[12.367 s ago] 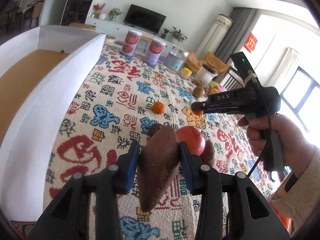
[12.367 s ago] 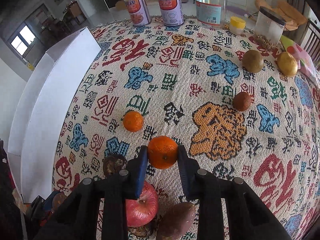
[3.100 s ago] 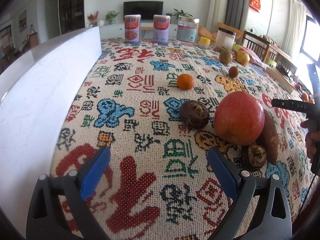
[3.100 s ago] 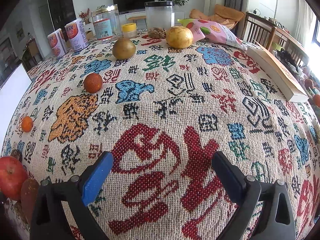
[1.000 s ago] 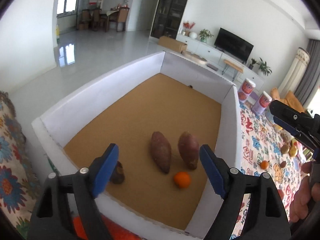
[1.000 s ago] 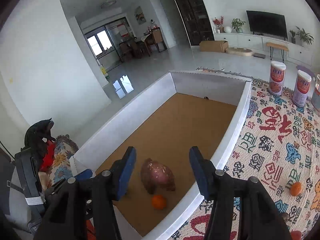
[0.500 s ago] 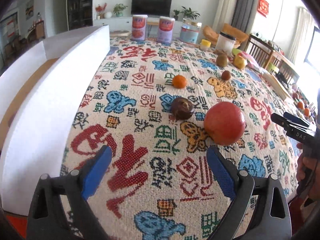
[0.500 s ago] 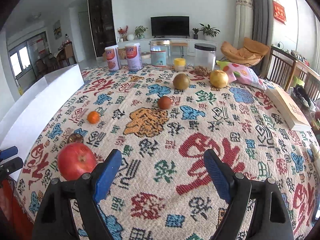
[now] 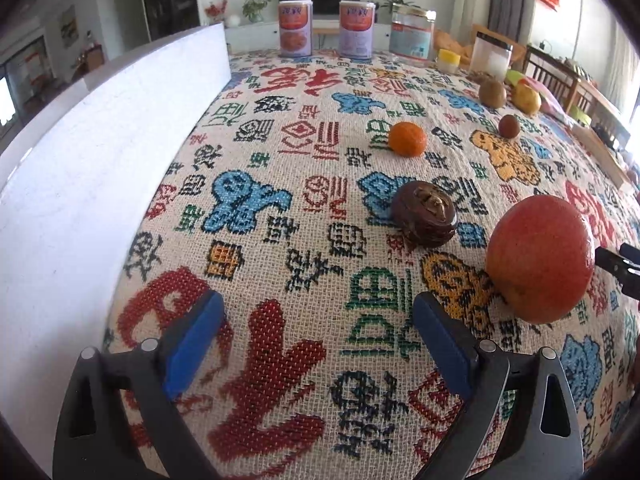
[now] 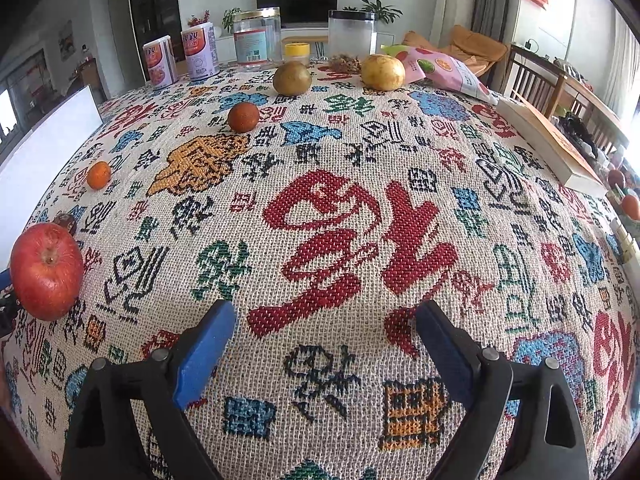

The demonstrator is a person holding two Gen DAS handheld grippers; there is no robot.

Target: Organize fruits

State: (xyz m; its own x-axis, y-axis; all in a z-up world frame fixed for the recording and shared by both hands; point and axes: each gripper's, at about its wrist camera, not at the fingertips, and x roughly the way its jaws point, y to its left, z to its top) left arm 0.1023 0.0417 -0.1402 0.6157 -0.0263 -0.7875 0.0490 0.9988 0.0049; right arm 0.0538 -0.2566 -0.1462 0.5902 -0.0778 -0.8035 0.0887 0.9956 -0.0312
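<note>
Both tools hover over the bench, which is covered by a woven cloth [image 9: 320, 184] patterned with red, blue, green and black Chinese characters too stylised to read. The left tool [image 9: 316, 336] has its blue-padded jaws spread wide with nothing between them; the right tool [image 10: 324, 340] is likewise wide apart and holds nothing.

Near the bench's near edge a red apple [image 9: 540, 258] rests on the cloth, with a dark brown, wrinkled round fruit [image 9: 425, 214] just beside it. Further in sits a small orange [image 9: 407, 139], then a small brown fruit [image 9: 509, 125]. Toward the far edge lie a greenish-brown round fruit [image 10: 292, 77] and a yellow one [image 10: 383, 72].

A white box wall [image 9: 92, 168] runs along the bench's left edge. At the far edge stand 2 labelled cans [image 9: 295, 28], their print too small to read, a clear jar [image 10: 256, 45], a snack bag [image 10: 448, 70] and a book [image 10: 548, 144] toward the right edge.
</note>
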